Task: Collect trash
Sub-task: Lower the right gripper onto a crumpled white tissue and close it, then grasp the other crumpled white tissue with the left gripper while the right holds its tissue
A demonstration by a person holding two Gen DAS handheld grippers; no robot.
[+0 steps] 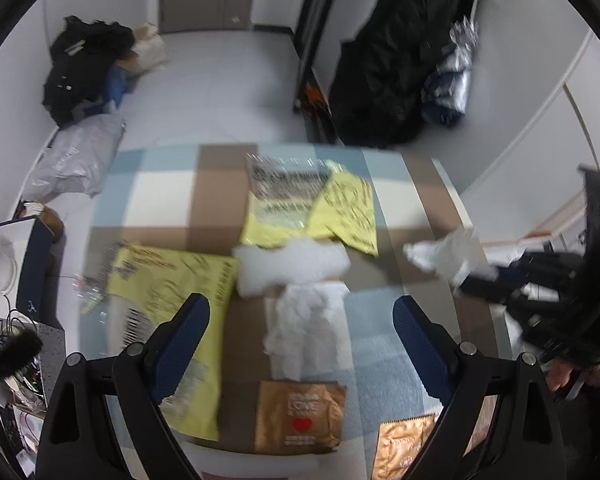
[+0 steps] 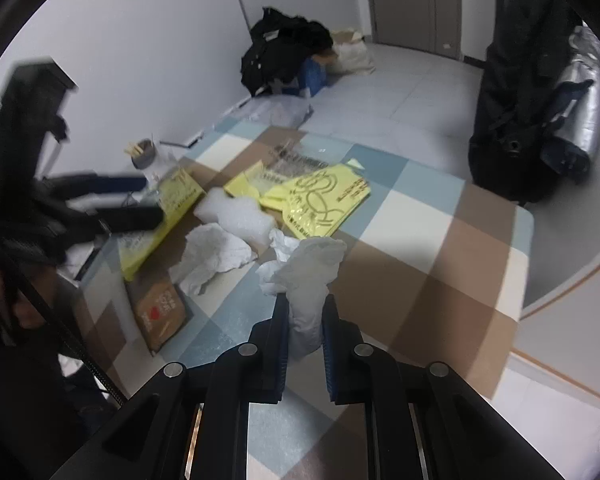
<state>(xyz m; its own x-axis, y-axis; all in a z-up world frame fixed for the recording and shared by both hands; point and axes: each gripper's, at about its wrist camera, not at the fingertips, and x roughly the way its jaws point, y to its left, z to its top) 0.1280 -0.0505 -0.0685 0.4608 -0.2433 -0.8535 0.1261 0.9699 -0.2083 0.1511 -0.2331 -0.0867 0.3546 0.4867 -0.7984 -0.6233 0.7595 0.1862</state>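
The brown packet point(image 1: 300, 416) reads "LOVE". My right tongs point(image 2: 306, 320) clamp crumpled white plastic point(image 2: 312, 264). My left tongs point(image 1: 300, 320) gape above white tissue point(image 1: 304, 320).

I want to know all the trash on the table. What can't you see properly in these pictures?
- Black writing on the yellow bags: left wrist view, motion blur.
- Second gold wrapper: left wrist view, partly behind the left gripper finger.
- Bottom of the white wad: right wrist view, hidden between the right gripper pads.

Crumpled white plastic wad point(image 2: 308, 276) pinched upright, lifted; more white paper wads point(image 2: 212, 256), yellow bags point(image 2: 320, 200), brown packets point(image 2: 160, 312) strewn flat nearby.
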